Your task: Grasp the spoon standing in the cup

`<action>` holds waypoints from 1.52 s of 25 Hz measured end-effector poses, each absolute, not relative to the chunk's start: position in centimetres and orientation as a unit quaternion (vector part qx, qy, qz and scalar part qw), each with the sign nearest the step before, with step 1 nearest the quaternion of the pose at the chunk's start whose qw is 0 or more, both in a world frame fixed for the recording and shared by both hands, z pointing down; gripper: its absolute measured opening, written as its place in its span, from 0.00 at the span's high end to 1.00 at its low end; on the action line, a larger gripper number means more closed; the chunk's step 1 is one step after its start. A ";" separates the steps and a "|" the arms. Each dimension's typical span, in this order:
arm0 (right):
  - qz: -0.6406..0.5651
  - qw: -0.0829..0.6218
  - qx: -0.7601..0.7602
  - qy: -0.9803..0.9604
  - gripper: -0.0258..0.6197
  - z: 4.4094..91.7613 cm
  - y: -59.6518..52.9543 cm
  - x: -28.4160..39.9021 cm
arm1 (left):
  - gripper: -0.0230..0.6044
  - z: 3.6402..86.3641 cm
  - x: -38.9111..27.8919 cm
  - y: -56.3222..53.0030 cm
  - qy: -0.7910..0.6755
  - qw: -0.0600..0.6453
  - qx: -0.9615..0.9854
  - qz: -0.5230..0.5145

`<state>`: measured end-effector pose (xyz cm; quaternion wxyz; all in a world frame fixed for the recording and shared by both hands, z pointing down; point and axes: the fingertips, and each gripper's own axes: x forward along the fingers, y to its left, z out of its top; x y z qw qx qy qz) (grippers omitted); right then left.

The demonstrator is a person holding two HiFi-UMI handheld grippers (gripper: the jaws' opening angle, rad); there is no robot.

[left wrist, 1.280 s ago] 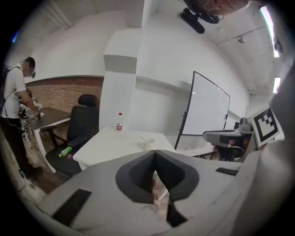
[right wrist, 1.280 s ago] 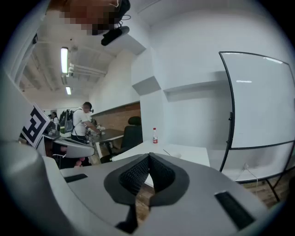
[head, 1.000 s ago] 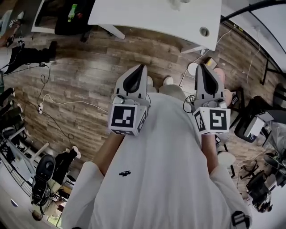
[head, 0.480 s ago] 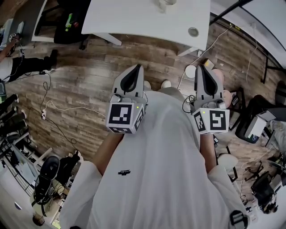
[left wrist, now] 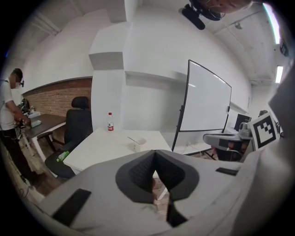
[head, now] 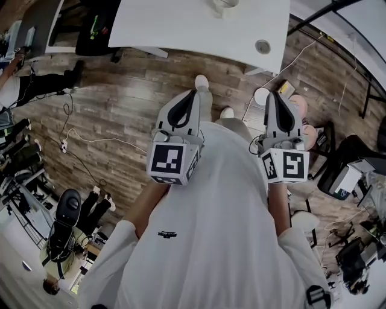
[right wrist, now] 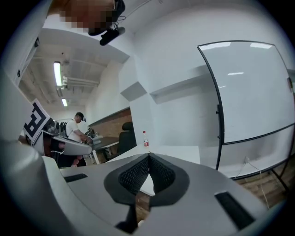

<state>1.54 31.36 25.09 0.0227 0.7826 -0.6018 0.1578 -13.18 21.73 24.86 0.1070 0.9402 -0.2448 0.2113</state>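
A small white cup [left wrist: 137, 144] with a thin spoon [left wrist: 132, 139] leaning in it stands on the white table [left wrist: 106, 147], far ahead in the left gripper view. In the head view the cup [head: 221, 5] is cut by the top edge. My left gripper [head: 193, 92] is held in front of the person's chest over the wood floor, its jaws shut with nothing between them [left wrist: 154, 152]. My right gripper [head: 272, 92] is beside it, also shut and empty [right wrist: 149, 155]. Both are well short of the table.
A red-capped bottle [left wrist: 110, 122] stands at the table's far end, a black office chair [left wrist: 76, 129] to its left. A whiteboard on a stand [left wrist: 207, 99] is to the right. Another person [left wrist: 9, 110] works at a desk on the left. Cables [head: 84, 140] lie on the floor.
The person's shoe has stepped forward into view past the left gripper, and the table has shifted a little in the head view. Both grippers stay shut and side by side.
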 end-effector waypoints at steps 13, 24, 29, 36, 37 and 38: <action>0.162 0.057 0.768 -0.617 0.96 24.8 15.0 7.0 | 0.97 26.5 -7.4 5.4 -0.250 0.159 0.935 0.197; 0.154 0.070 0.750 -0.640 0.96 24.5 4.9 10.9 | 0.97 26.4 -3.9 -2.3 -0.257 0.169 0.930 0.202; 0.153 0.095 0.708 -0.683 0.96 25.4 2.8 12.4 | 0.97 26.8 -1.9 -2.2 -0.277 0.179 0.920 0.211; 0.139 0.143 0.636 -0.746 0.96 27.0 1.9 14.4 | 0.97 28.1 0.7 -0.7 -0.299 0.182 0.910 0.223; 0.141 0.149 0.622 -0.756 0.96 27.5 1.6 14.6 | 0.97 28.5 1.2 -0.7 -0.303 0.184 0.908 0.224; 0.143 0.155 0.609 -0.765 0.96 28.0 1.2 14.7 | 0.97 28.8 1.7 -0.8 -0.305 0.185 0.906 0.226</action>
